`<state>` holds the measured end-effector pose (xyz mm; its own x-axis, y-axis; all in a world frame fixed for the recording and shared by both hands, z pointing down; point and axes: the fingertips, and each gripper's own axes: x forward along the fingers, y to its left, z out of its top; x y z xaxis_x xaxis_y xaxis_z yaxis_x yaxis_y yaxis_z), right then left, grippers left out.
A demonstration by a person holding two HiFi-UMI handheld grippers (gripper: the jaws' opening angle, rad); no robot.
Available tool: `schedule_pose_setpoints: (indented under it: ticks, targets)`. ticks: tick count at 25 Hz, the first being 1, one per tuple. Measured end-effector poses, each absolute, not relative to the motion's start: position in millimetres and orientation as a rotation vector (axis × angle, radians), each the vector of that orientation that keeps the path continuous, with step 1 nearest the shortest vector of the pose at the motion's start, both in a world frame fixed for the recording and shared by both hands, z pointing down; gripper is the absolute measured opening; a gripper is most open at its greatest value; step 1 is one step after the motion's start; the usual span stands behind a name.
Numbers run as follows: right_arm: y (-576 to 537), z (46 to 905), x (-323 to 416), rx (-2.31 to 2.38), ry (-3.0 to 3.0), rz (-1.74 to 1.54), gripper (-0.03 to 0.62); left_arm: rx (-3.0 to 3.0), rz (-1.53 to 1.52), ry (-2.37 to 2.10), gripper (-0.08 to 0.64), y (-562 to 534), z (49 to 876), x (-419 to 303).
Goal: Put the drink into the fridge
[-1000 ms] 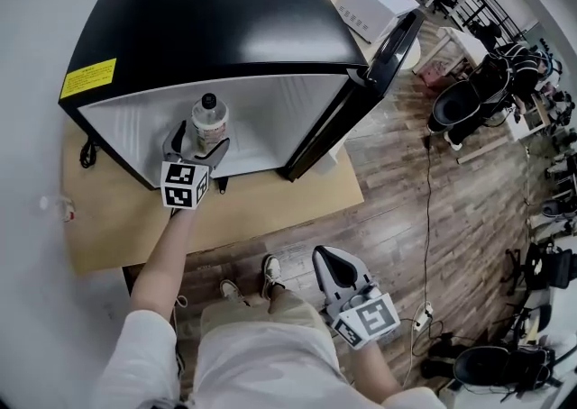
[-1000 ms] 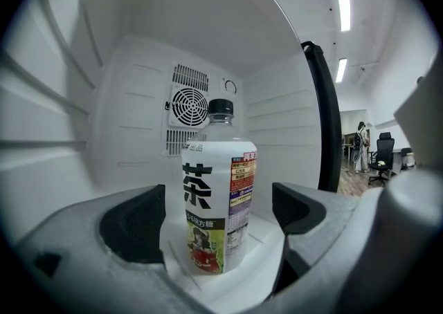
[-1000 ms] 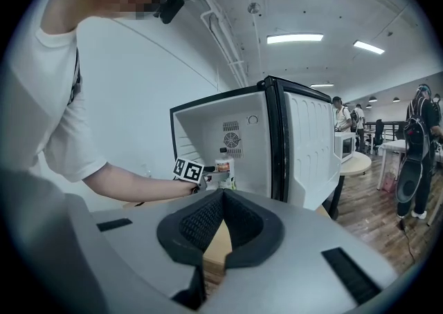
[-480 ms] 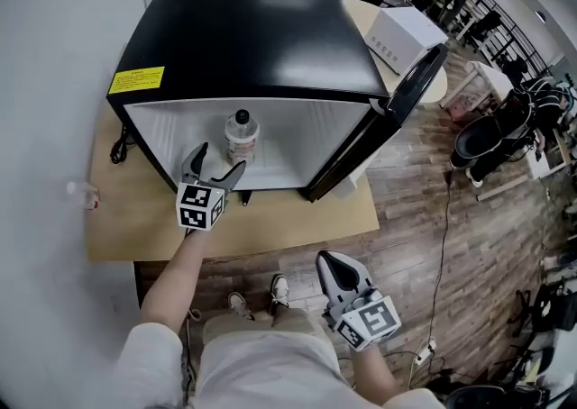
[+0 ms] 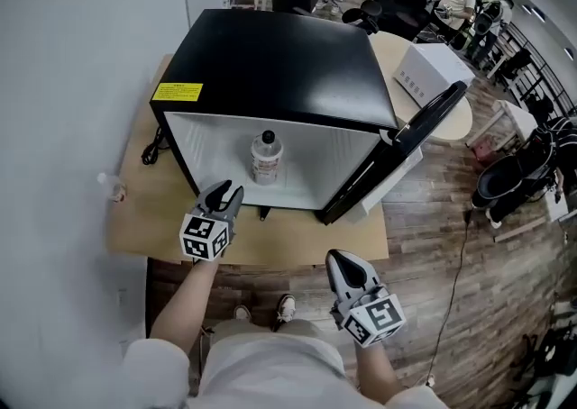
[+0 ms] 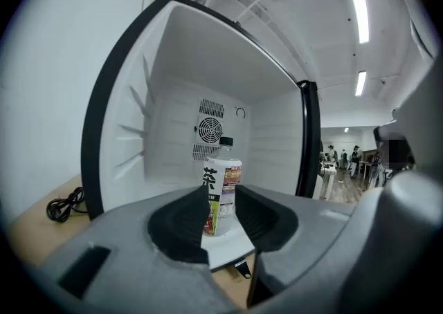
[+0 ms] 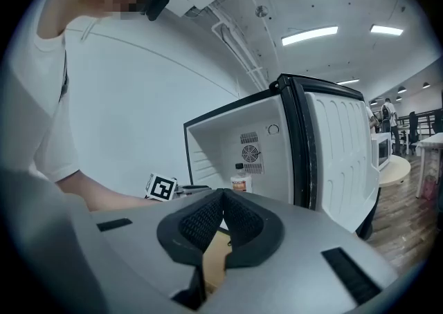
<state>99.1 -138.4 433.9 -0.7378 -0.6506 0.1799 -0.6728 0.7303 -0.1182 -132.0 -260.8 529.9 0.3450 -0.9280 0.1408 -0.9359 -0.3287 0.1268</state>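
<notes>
Two grippers low in the head view, one drink already inside the fridge (image 5: 279, 56). Far left: pale wooden table (image 5: 135, 227) under the fridge, with a black cable (image 5: 151, 149) beside the fridge's left wall. Left of centre: left gripper (image 5: 225, 189), just outside the open front and pointed into the white cavity, with jaws just narrowed to a slim gap, pads clear of everything, nothing between them. Centre: drink bottle (image 5: 265, 157), upright on the fridge floor near the front edge, black cap on top, apart from both grippers. Lower right of centre: right gripper (image 5: 343, 260), near the table's front edge, with jaws pressed together and empty. Right: fridge door (image 5: 410, 150), swung wide open.
</notes>
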Motion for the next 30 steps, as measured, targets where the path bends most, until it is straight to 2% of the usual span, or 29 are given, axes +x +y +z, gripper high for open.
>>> schedule_pose_setpoints:
  ticks: [3, 5, 14, 26, 30]
  targets:
    - [-141.7, 429.7, 98.2, 1.050, -2.831, 0.266, 0.003, 2.419, 0.035, -1.653, 0.043, -242.3, 528.6, -130.0]
    - [-142.4, 429.5, 95.9, 1.026, -2.850, 0.264, 0.003, 2.415, 0.018, -1.631, 0.028, -233.1, 527.9, -128.9]
    - [-154.9, 416.9, 86.1, 0.921, -2.904, 0.206, 0.003, 2.454, -0.058, -1.686, 0.015, -201.9, 478.2, -125.8]
    - [-170.9, 406.9, 82.6, 0.932, -2.942, 0.207, 0.003, 2.492, -0.306, -1.875, 0.015, -136.7, 355.3, -152.8]
    - [-172.0, 399.1, 86.6, 0.954, -2.954, 0.207, 0.003, 2.492, -0.323, -1.927, 0.015, -113.9, 336.9, -163.0]
